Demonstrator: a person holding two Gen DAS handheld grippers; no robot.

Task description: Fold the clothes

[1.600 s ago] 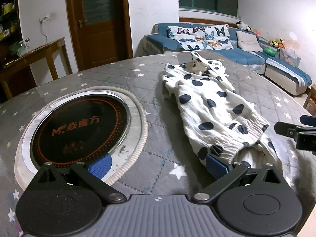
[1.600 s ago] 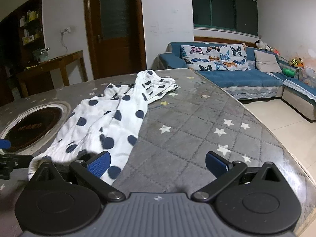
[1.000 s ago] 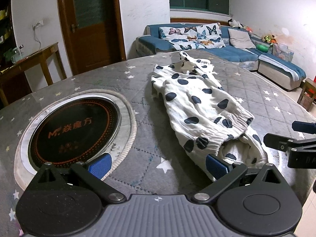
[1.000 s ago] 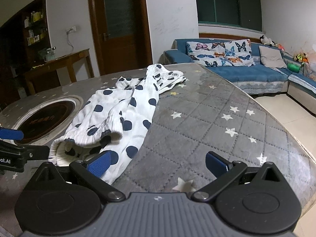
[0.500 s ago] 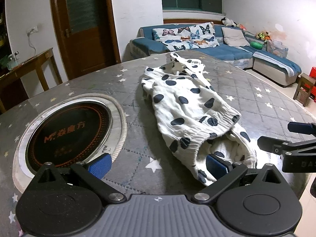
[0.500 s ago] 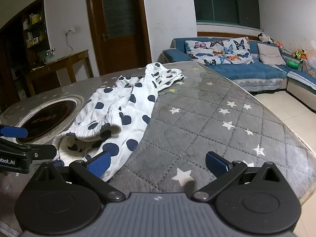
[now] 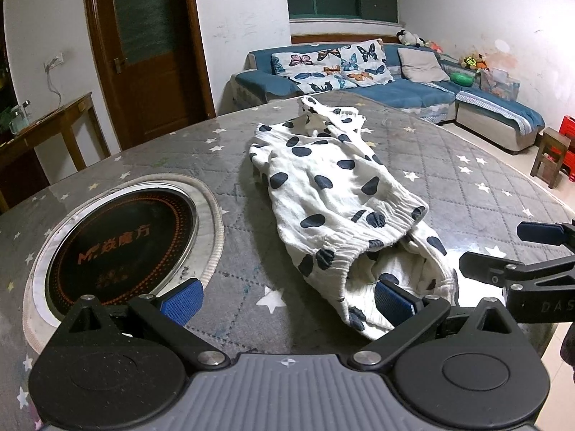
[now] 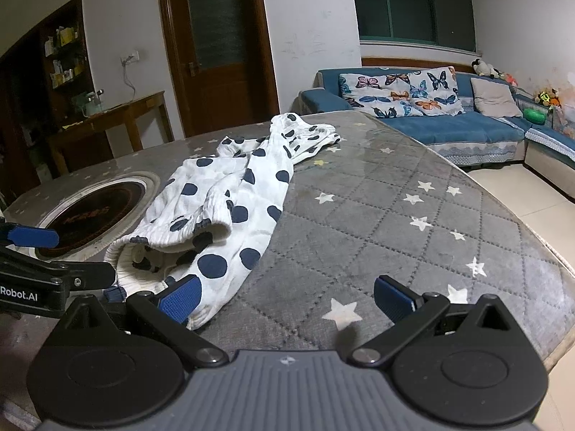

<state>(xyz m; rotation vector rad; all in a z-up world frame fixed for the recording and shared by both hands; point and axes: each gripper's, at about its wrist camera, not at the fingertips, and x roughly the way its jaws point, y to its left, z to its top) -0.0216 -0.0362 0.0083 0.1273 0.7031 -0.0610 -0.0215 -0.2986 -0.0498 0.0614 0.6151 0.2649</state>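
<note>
Item: polka-dot garment (image 7: 334,194), one, white with dark blue spots, apparently small trousers with a gathered waistband. It lies lengthwise on the tabletop (image 7: 449,186), just right of the round inset cooker plate (image 7: 118,244) that serves here as landmark. Its waistband end gapes at the near edge of the tabletop; the far end trails away beyond the plate, toward the sofa (image 7: 395,89). It is rumpled and only loosely doubled over, so the fold is judged barely begun.

Left gripper (image 7: 287,298): one. Jaws spread wide, holding nothing. One blue pad (image 7: 181,300) sits over the near rim of the plate; the other is against the waistband edge. Placement suggests readiness to pinch that edge.

Right gripper (image 8: 287,298): one. Jaws spread wide, holding nothing. Its left pad (image 8: 179,296) overlaps the garment's near hem; the other hangs over bare tabletop further right of the plate. Both tools thus flank the open waistband, presumably to lift it together.

Count: garments, one; grippers, two; cooker plates, one; sofas, one; butterfly cushions (image 8: 399,89), at least two; wooden doors (image 8: 215,46), one.
</note>
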